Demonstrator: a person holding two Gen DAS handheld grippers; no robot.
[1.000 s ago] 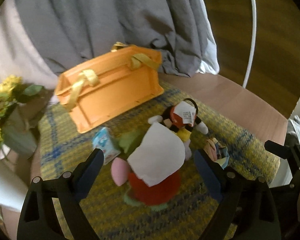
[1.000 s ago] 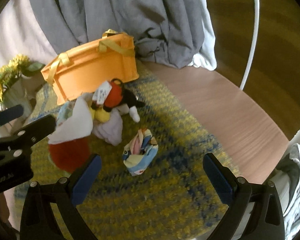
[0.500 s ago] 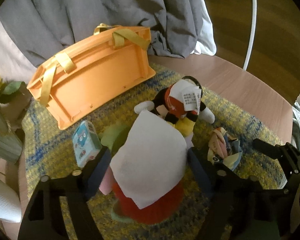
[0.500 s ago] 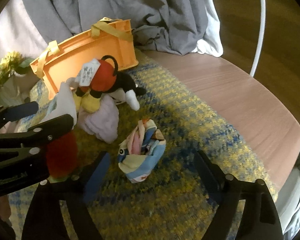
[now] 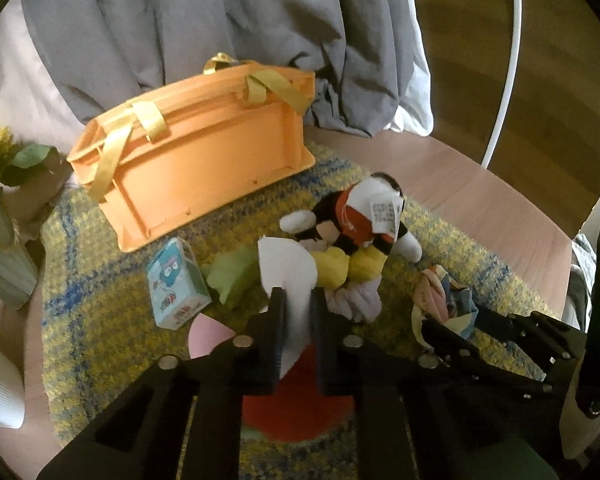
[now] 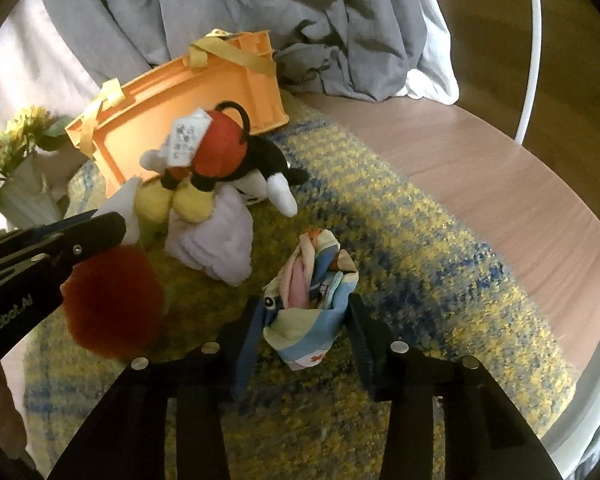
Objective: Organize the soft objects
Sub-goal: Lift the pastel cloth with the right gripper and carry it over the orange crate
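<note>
Soft toys heaped mid-rug [image 5: 100, 300]: left gripper [image 5: 298, 312] pinches red plush's white tag [image 5: 286, 268], right gripper [image 6: 304, 320] closing on striped pouch [image 6: 310, 312]; lift both straight up toward orange crate [image 5: 204, 168].

Our two grippers, both angled downward

Our left gripper [image 5: 298, 312] is clamped at lower centre; our right gripper [image 6: 302, 328] is closing.

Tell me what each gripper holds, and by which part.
The left gripper is shut on the white tag of the red plush, at the tag's lower end. The right gripper is closing on the patterned cloth bundle, across its middle.
</note>
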